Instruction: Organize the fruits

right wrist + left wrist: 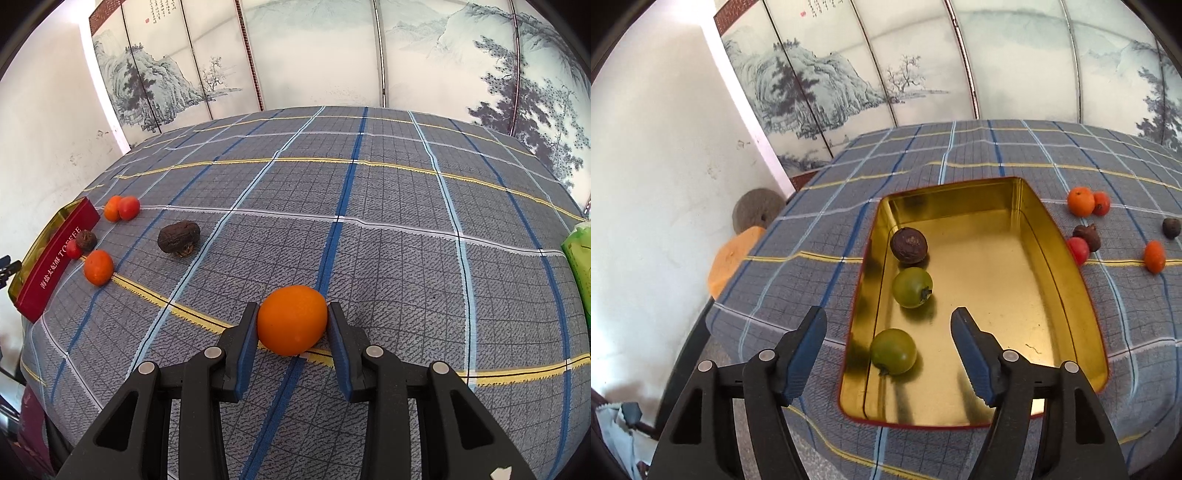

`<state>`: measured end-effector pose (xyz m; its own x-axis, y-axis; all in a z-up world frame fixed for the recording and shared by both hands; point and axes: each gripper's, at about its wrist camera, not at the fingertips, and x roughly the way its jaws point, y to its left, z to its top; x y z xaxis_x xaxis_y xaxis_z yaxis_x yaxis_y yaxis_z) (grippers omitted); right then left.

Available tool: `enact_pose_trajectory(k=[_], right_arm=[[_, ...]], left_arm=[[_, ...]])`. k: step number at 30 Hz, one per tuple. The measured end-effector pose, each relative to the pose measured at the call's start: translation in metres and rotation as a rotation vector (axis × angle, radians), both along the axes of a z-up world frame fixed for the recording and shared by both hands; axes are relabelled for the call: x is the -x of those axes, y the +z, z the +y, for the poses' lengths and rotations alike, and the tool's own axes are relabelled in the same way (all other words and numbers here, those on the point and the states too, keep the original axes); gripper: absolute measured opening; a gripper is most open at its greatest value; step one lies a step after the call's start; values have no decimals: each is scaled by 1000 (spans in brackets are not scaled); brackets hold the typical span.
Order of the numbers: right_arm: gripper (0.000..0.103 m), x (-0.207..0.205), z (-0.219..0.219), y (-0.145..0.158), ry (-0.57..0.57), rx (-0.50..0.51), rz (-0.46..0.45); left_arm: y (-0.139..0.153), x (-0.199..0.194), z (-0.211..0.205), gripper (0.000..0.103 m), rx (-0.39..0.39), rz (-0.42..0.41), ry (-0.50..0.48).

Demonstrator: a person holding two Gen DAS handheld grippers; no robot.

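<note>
A gold tin tray with a red outside lies on the checked cloth. In it are two green fruits and a dark wrinkled fruit. My left gripper is open and empty above the tray's near end. In the right wrist view my right gripper is shut on an orange fruit just above the cloth. The tray is at the far left there. Loose fruits lie near it: orange, red, dark wrinkled.
Loose fruits also lie right of the tray in the left wrist view: an orange one, a dark one, another orange. A green packet sits at the table's right edge. A painted screen stands behind the table.
</note>
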<state>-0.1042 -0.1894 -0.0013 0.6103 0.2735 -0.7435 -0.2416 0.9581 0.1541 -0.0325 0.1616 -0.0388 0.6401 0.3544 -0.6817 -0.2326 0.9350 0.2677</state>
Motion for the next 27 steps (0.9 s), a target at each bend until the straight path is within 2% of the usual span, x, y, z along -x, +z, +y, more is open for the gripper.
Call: enact_pose_trajectory(k=[9, 17, 23, 27], right_arm=[[33, 6, -4, 3, -25, -3, -7], [33, 21, -1, 22, -19, -47, -29], [33, 30, 47, 48, 90, -61, -64], [33, 35, 105, 76, 236, -82, -104]], left_arm=[[4, 28, 0, 70, 102, -2, 12], [8, 50, -14, 70, 120, -13, -17], [13, 58, -5, 71, 156, -32, 8], [12, 62, 3, 71, 173, -35, 27]])
